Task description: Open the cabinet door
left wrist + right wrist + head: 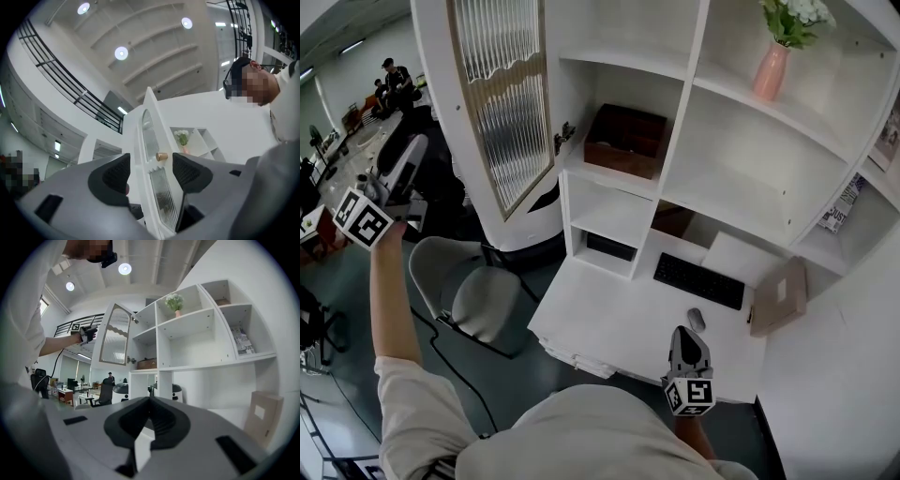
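Note:
The white cabinet door (502, 103) with its ribbed glass panel stands swung wide, leaving the shelves bare to view. In the left gripper view I see the door (157, 187) edge-on, and its small brass knob (161, 156) shows in the gap between my jaws, farther off. My left gripper (411, 155) is raised left of the door's free edge, apart from it, open and holding nothing. My right gripper (685, 332) hangs low over the desk's front edge, shut on nothing. The right gripper view shows the door (115, 338) with the left gripper (86, 333) beside it.
A brown box (625, 139) sits on the shelf behind the door. On the white desk (600, 323) lie a black keyboard (698, 279) and a mouse (696, 320). A grey office chair (464, 286) stands below the door. A pink vase (772, 70) stands top right.

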The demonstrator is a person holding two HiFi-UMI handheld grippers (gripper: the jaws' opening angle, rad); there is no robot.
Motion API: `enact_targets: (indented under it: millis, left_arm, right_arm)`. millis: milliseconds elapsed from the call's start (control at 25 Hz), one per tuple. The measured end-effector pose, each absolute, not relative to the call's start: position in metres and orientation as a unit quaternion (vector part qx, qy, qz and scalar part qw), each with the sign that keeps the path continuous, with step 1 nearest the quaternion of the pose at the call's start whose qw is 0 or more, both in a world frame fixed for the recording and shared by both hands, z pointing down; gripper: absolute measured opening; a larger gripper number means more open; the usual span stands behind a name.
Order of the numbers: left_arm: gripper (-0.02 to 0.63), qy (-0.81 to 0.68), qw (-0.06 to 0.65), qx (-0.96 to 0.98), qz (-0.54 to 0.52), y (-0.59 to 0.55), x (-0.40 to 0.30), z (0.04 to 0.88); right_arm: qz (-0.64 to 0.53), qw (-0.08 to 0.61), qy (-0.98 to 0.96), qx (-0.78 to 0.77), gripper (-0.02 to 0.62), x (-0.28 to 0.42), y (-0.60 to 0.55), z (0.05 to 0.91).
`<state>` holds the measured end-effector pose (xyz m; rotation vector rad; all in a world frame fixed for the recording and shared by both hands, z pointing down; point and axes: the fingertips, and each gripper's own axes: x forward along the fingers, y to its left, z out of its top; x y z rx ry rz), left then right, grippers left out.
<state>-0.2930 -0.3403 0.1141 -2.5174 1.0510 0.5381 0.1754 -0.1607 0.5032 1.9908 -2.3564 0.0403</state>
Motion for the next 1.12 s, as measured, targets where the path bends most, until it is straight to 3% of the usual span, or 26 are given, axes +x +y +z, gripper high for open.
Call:
enact_targets:
  millis: [360, 1120]
  left_arm:
    - [0.284, 0.475, 0.194, -0.836, 0.196, -0.314, -0.298, 0.152]
    - [0.284, 0.600, 0.127, -0.780, 0.122, -0.281, -0.310, 0.297]
  right_arm:
    - [-0.002, 0.020, -0.769, 0.639, 0.003, 0.172, -0.170, 0.492]
    - [-0.027, 0.014, -0.778, 0.628, 0.003, 0.164, -0.184, 0.473]
